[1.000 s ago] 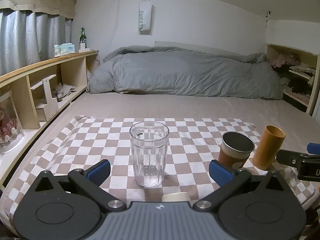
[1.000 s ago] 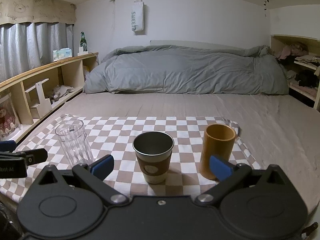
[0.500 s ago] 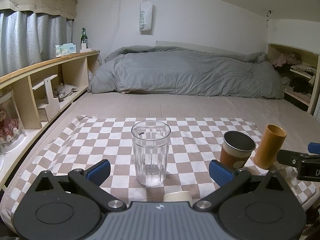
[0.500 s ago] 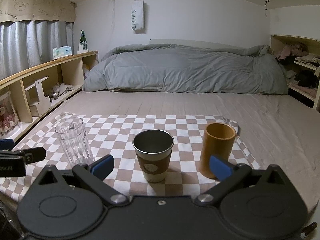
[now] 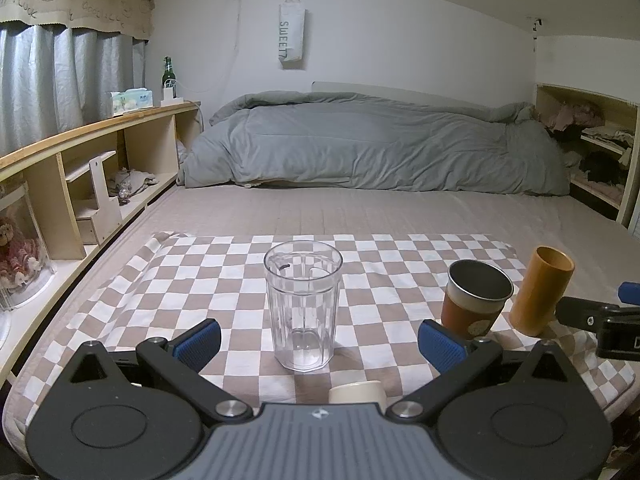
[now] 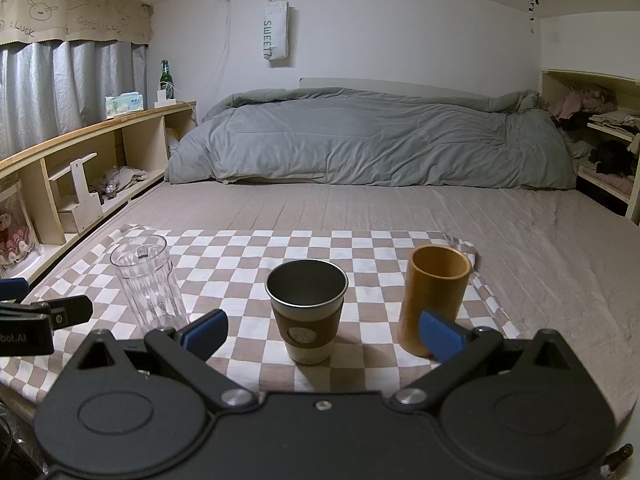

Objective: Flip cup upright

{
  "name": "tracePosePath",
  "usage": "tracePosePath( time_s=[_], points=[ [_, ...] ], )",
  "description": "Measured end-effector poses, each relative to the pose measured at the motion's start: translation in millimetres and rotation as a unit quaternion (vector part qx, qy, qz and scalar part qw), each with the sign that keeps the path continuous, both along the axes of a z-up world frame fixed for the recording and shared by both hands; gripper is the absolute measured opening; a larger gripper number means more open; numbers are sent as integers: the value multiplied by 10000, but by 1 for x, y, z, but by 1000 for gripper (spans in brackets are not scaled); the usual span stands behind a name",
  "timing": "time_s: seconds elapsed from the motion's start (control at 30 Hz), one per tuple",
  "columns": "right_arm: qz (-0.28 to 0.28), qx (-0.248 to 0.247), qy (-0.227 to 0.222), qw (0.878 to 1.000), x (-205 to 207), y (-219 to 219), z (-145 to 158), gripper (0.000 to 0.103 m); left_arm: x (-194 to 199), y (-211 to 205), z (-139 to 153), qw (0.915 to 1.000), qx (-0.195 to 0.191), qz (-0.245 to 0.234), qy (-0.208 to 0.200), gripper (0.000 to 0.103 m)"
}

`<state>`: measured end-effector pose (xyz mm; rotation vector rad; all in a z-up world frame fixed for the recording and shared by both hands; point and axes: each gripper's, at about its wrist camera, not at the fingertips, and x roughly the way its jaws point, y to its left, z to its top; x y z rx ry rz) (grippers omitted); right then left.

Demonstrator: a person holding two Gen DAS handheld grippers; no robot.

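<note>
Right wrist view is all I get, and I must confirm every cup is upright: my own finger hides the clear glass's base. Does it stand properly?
Observer: Yes. The left wrist view shows the clear glass mouth up, base flat on the checkered cloth.
Operator: Is the left gripper holding it?
Observer: No. The left gripper is open, jaws wide on either side of the glass, not touching it.
Operator: Anything else I miss?
Observer: A cream round object shows at the front edge of that gripper's body; I cannot tell what it is.
</note>
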<state>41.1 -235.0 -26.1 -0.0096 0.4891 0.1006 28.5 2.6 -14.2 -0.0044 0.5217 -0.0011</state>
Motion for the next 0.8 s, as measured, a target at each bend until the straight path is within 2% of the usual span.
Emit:
tracePosePath(
  time_s=[0.8],
  points=[
    [2,5,-1,10000,0,0,0,103,-2,2,0,10000,16,5,-6,103]
  ],
)
